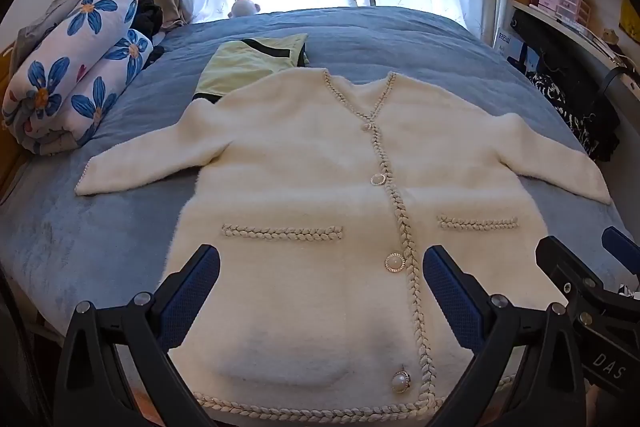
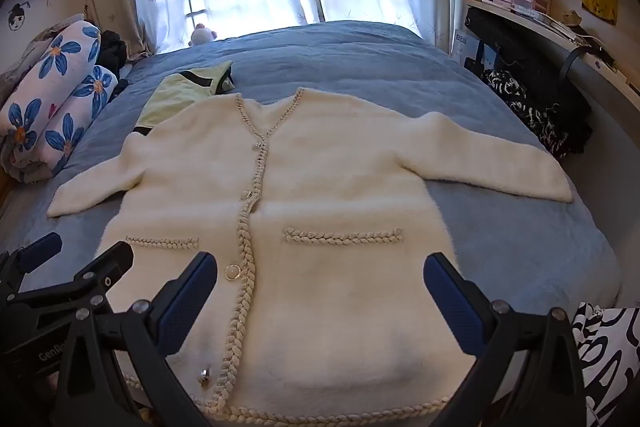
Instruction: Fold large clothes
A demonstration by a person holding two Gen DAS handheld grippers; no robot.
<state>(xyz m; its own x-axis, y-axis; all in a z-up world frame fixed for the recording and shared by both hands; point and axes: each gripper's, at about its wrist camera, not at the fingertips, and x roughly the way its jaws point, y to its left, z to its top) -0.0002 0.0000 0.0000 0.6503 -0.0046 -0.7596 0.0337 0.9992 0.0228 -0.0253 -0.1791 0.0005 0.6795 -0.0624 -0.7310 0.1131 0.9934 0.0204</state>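
A cream fuzzy cardigan (image 1: 304,163) (image 2: 320,187) lies flat and buttoned on the blue bedspread (image 1: 372,39) (image 2: 360,63), both sleeves spread out to the sides, braided trim along its front, pockets and hem. My left gripper (image 1: 320,291) hovers open above the lower left half of the cardigan, nothing between its blue pads. My right gripper (image 2: 320,297) hangs open above the lower right half, also with nothing between its fingers. In the left wrist view the right gripper (image 1: 580,267) shows at the right edge; in the right wrist view the left gripper (image 2: 76,259) shows at the left edge.
A folded pale green garment (image 1: 248,65) (image 2: 180,89) with black trim lies just beyond the cardigan's left shoulder. A rolled floral quilt (image 1: 76,67) (image 2: 52,95) sits at the bed's left side. A desk with shelves (image 1: 568,11) (image 2: 540,7) and dark clothes (image 2: 536,111) stands to the right.
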